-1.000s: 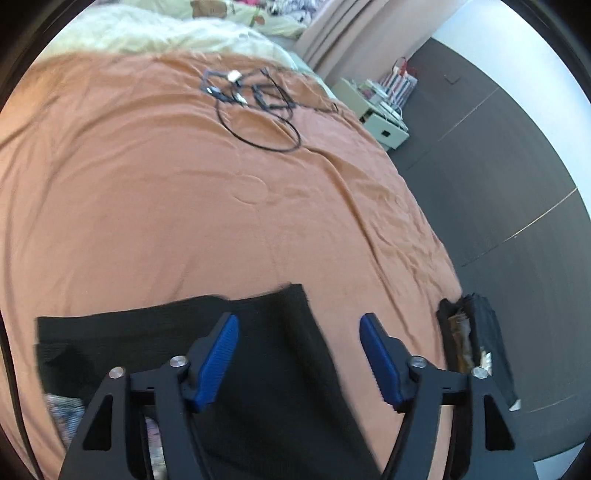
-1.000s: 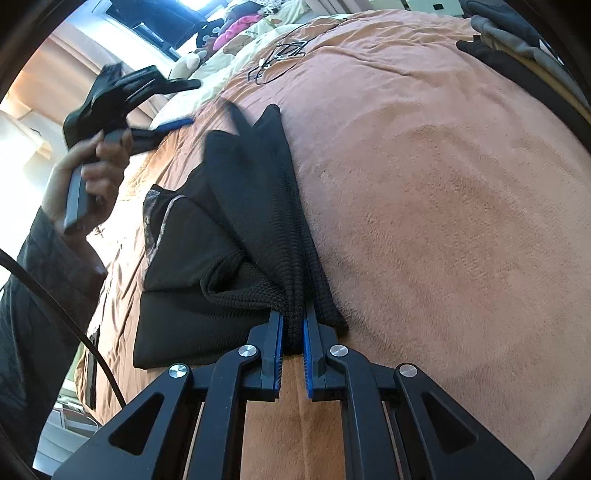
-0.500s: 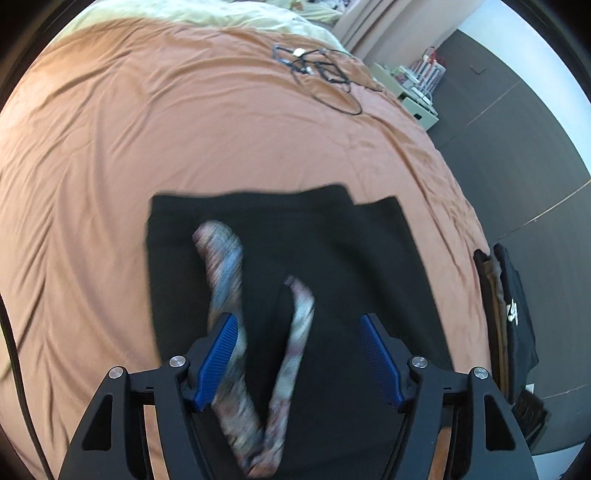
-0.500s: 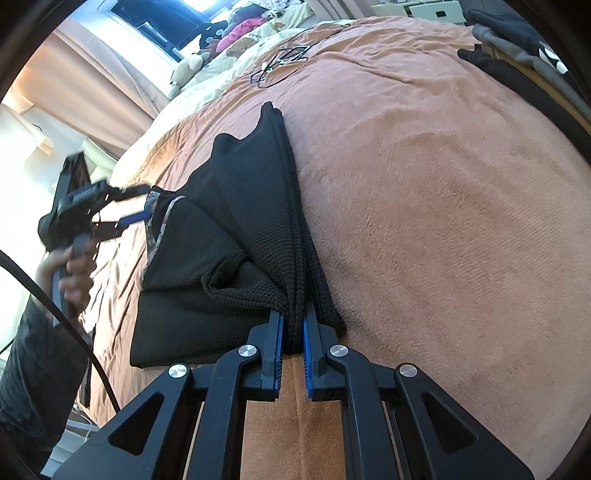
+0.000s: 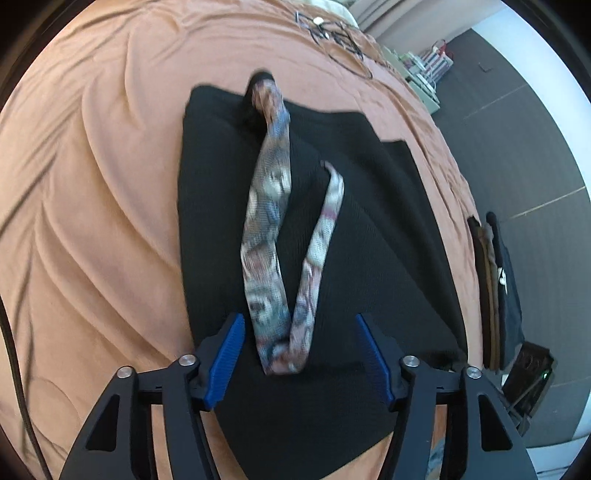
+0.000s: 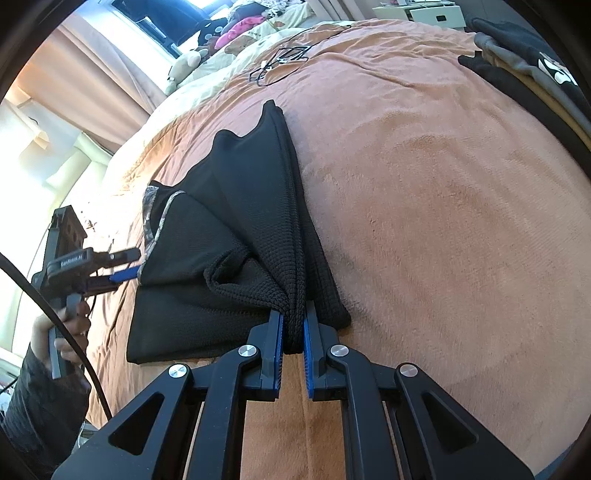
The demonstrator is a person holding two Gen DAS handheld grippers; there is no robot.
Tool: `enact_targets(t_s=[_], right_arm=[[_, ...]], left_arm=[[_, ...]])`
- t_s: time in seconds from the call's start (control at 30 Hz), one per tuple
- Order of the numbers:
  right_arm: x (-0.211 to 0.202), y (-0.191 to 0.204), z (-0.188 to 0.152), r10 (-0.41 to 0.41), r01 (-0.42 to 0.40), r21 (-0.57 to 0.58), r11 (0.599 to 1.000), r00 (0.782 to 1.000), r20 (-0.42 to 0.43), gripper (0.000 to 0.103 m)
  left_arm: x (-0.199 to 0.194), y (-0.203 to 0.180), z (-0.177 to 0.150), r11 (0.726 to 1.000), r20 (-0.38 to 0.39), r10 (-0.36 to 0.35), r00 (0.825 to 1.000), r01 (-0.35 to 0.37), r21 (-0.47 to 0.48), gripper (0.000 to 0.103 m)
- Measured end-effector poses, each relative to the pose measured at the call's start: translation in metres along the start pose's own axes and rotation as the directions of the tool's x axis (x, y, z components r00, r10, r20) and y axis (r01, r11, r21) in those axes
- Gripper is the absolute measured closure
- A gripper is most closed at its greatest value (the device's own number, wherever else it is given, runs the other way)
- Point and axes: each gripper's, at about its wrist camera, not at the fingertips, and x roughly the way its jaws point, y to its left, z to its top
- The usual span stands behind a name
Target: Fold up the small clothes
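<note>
A small black knit garment (image 5: 369, 236) lies on the brown bedspread (image 5: 92, 184), with a patterned waistband loop (image 5: 269, 236) showing on top. My left gripper (image 5: 299, 354) is open, its jaws either side of the waistband's near end, just above the cloth. In the right wrist view the garment (image 6: 236, 229) is bunched and folded lengthwise. My right gripper (image 6: 293, 332) is shut on its gathered near edge. The left gripper (image 6: 118, 266) shows at the garment's far left side.
A tangle of black cables (image 5: 332, 33) lies at the far end of the bed. A stack of folded dark clothes (image 6: 535, 74) sits at the bed's right edge, also in the left wrist view (image 5: 498, 288). Pillows and plush toys (image 6: 229, 33) are beyond.
My left gripper has moved down and in over the garment, and the waistband now lies between its open jaws. My right gripper stays shut on the garment's edge.
</note>
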Motion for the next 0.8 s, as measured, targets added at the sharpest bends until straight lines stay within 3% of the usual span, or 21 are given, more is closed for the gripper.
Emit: enact_targets(t_s=[0.03,0.1,0.17,0.4,0.43,0.5,0.53,0.8], right_arm=[[0.0,0.0,0.0,-0.001,0.001,0.0,1.0,1.0,0.001,0.097],[0.0,0.0,0.0,-0.002,0.002,0.001,1.0,1.0,0.001,0.097],[0.0,0.001,0.002,-0.001,0.001,-0.003,1.0,1.0,-0.002,0.097],[-0.006,0.007,0.008,0.001,-0.002,-0.032,0.999,1.0,-0.014,0.093],[-0.007,0.007,0.009,-0.003,0.002,-0.04,0.999,1.0,-0.012,0.087],[-0.01,0.007,0.01,-0.011,0.01,-0.05,0.999,1.0,-0.007,0.062],[-0.012,0.006,0.011,-0.011,0.011,-0.051,0.999,1.0,0.005,0.043],[-0.02,-0.013,0.014,0.002,-0.001,-0.038,0.999,1.0,0.025,0.04]], left_arm=[[0.003,0.0,-0.001,1.0,-0.01,0.007,1.0,-0.007,0.001,0.053],[0.007,-0.002,-0.003,0.999,-0.025,0.039,0.999,-0.039,0.009,0.091],[0.007,-0.005,-0.002,0.999,-0.029,0.045,0.999,-0.045,0.021,0.097],[-0.024,-0.048,0.034,0.994,0.068,-0.045,0.997,0.039,0.099,0.098],[-0.026,-0.053,0.038,0.993,0.075,-0.051,0.996,0.042,0.108,0.098],[-0.029,-0.067,0.05,0.99,0.088,-0.067,0.994,0.056,0.127,0.098],[-0.029,-0.074,0.055,0.989,0.093,-0.071,0.993,0.058,0.135,0.098],[-0.013,-0.118,0.101,0.98,0.105,-0.081,0.991,0.06,0.187,0.098]])
